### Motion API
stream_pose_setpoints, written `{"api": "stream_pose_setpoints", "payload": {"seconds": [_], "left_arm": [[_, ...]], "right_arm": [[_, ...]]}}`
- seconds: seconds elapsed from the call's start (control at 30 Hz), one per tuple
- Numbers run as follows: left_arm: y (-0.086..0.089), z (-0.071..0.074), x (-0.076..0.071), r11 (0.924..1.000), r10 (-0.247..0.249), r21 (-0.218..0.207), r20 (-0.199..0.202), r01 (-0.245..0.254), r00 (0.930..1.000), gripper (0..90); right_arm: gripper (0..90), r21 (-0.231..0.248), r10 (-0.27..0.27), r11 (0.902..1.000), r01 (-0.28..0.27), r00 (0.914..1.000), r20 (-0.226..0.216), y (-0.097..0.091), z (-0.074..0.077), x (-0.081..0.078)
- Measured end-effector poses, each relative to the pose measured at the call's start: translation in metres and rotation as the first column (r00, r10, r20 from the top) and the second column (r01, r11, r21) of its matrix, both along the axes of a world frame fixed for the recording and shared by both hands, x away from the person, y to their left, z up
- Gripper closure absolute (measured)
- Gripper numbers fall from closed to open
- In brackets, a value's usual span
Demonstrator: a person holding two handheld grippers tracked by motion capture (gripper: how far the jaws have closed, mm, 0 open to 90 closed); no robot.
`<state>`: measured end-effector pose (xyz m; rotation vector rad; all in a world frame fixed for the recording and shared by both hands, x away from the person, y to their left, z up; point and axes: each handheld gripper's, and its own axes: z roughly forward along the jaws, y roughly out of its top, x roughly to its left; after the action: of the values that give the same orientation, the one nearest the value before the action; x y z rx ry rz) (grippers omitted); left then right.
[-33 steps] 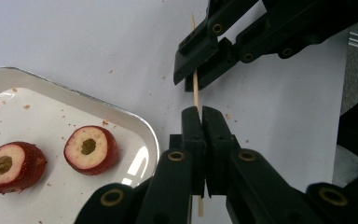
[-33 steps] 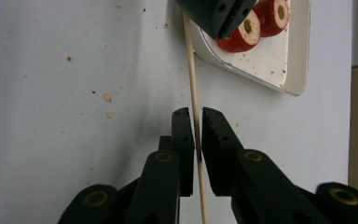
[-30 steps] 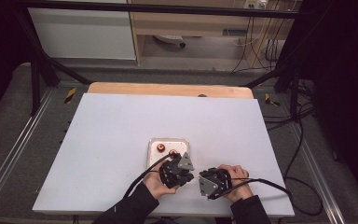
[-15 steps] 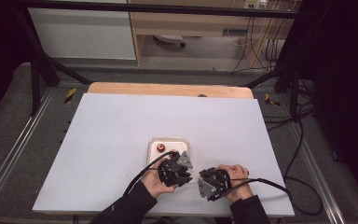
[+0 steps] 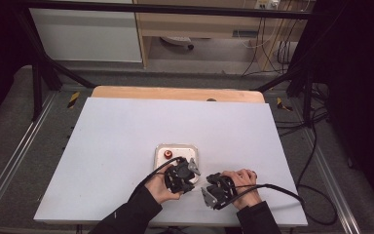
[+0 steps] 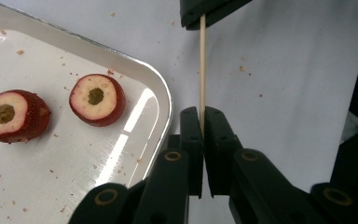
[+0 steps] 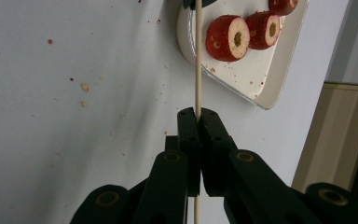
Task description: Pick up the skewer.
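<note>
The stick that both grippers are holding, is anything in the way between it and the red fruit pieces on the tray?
Nothing visible blocks it. Both the left gripper and the right gripper are shut on the stick. The fruit pieces lie in the open tray beside it, with bare table between.

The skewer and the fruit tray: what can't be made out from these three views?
- skewer: in the left gripper view its far end is hidden inside the right gripper's closed jaws at the top edge; in the high view it is too thin to see.
- tray: near half covered by the left gripper in the high view.
- Fruit count: the right gripper view's top edge cuts a third fruit piece.
</note>
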<state>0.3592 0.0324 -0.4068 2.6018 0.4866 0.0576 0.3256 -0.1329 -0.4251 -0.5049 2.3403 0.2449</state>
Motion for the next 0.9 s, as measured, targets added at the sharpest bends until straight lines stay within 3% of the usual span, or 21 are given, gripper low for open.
{"api": "stream_pose_setpoints", "payload": {"seconds": [0.07,0.27,0.33,0.4,0.47,0.53,0.57,0.6,0.67,0.77,0.9], "left_arm": [[-0.004,-0.002,-0.002,0.9993,-0.005,0.038,0.022,0.005,0.9997,87.6],[-0.005,-0.003,-0.004,0.9988,-0.012,0.048,0.042,0.01,0.999,88.6],[-0.004,-0.001,-0.005,0.9989,-0.01,0.046,0.053,0.007,0.9986,88.7],[-0.001,-0.001,-0.006,0.9995,-0.006,0.03,0.055,0.004,0.9985,88.7],[0.004,0.0,-0.007,0.9996,-0.001,0.028,0.067,-0.001,0.9978,88.7],[0.01,0.0,-0.007,0.9995,0.007,0.03,0.077,-0.01,0.997,88.7],[0.01,0.0,-0.007,0.9995,0.007,0.03,0.077,-0.01,0.997,88.7],[0.017,-0.001,-0.007,0.9994,0.018,0.028,0.085,-0.021,0.9962,88.7],[0.021,0.0,-0.007,0.9988,0.025,0.039,0.087,-0.029,0.9959,88.7],[0.036,0.0,-0.007,0.9981,0.046,0.037,0.093,-0.05,0.9946,88.7],[0.049,0.0,-0.008,0.9973,0.071,0.015,0.096,-0.072,0.9928,88.7]], "right_arm": [[88.5,-0.015,0.006,0.9999,-0.006,1.0,0.006,0.001,0.0,0.0],[87.4,-0.017,0.005,0.9998,-0.005,0.9999,0.01,0.001,-0.001,-0.002],[84.0,0.014,-0.019,0.9997,0.019,0.9998,-0.006,0.001,0.001,-0.002],[75.1,0.053,-0.042,0.9976,0.043,0.9988,-0.024,0.0,0.004,0.0],[65.8,0.106,-0.091,0.9897,0.096,0.9941,-0.059,-0.003,0.007,0.004],[56.6,0.175,-0.157,0.9695,0.172,0.983,-0.095,-0.008,0.009,0.007],[56.6,0.175,-0.157,0.9695,0.172,0.983,-0.095,-0.008,0.009,0.007],[49.8,0.246,-0.201,0.9422,0.228,0.9712,-0.127,-0.014,0.011,0.01],[42.4,0.317,-0.245,0.9049,0.285,0.9563,-0.16,-0.02,0.012,0.013],[34.7,0.398,-0.307,0.8373,0.375,0.9247,-0.225,-0.03,0.013,0.018],[26.1,0.467,-0.362,0.7317,0.496,0.8639,-0.35,-0.042,0.011,0.023]]}}
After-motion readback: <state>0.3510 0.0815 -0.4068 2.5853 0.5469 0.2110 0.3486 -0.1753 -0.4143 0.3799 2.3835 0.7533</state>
